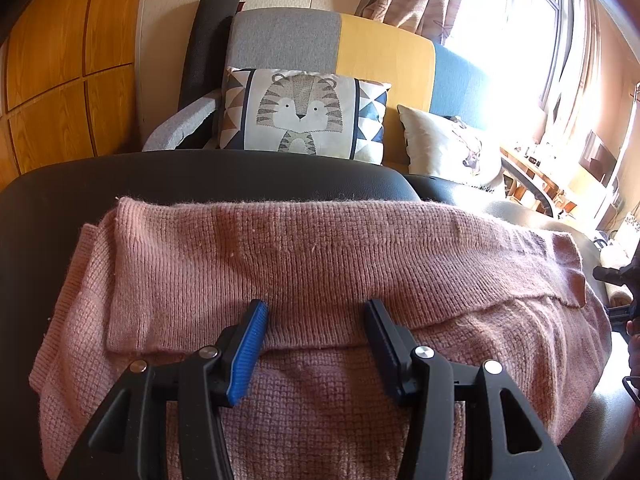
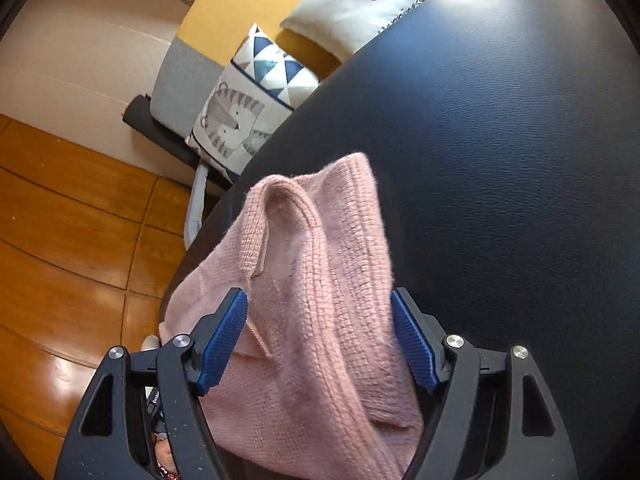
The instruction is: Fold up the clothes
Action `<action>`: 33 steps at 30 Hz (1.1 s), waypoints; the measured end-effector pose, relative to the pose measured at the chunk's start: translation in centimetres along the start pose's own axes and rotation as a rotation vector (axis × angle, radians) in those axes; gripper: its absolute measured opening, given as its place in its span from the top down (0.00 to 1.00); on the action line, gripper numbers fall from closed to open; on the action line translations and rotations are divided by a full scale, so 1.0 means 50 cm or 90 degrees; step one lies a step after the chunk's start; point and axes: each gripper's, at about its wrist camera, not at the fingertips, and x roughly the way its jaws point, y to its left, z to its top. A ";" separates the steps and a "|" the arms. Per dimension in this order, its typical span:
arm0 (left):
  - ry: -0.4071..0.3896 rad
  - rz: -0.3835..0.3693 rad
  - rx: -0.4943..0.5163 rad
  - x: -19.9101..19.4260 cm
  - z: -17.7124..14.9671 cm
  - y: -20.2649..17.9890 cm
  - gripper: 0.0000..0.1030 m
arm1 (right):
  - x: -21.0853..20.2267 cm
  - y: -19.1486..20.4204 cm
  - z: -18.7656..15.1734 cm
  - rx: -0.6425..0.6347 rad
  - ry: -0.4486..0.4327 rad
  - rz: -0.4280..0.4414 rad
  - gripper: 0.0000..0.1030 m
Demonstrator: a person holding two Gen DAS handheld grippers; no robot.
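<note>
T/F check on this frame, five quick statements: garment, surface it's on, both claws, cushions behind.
1. The pink knit sweater lies on a black padded surface. True.
2. The left claw is clamped shut on a sock. False: its pads stand apart over the sweater's folded edge; no sock is visible.
3. Pink knit bunches up between the open pads of the right claw. True.
4. The tiger cushion sits on top of the sweater. False: it rests on the sofa behind the black surface.
5. The floor beside the surface is grey carpet. False: it is a glossy wooden floor.
</note>
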 end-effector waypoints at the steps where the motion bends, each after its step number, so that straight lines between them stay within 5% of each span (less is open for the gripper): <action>1: 0.000 0.000 0.000 0.000 0.000 0.000 0.49 | 0.008 0.010 0.003 -0.011 0.007 -0.005 0.26; 18: -0.002 -0.010 -0.009 0.001 -0.003 0.004 0.49 | 0.051 0.049 -0.006 -0.077 0.016 -0.041 0.19; 21: -0.002 -0.009 -0.009 0.001 -0.003 0.004 0.49 | 0.052 0.050 -0.006 -0.081 0.017 -0.080 0.36; 23: -0.001 -0.009 -0.008 0.002 -0.002 0.004 0.49 | 0.052 0.046 -0.007 -0.077 0.025 -0.095 0.71; 33: -0.001 -0.004 -0.005 -0.001 0.001 0.002 0.49 | 0.016 0.041 -0.019 -0.010 -0.018 -0.049 0.77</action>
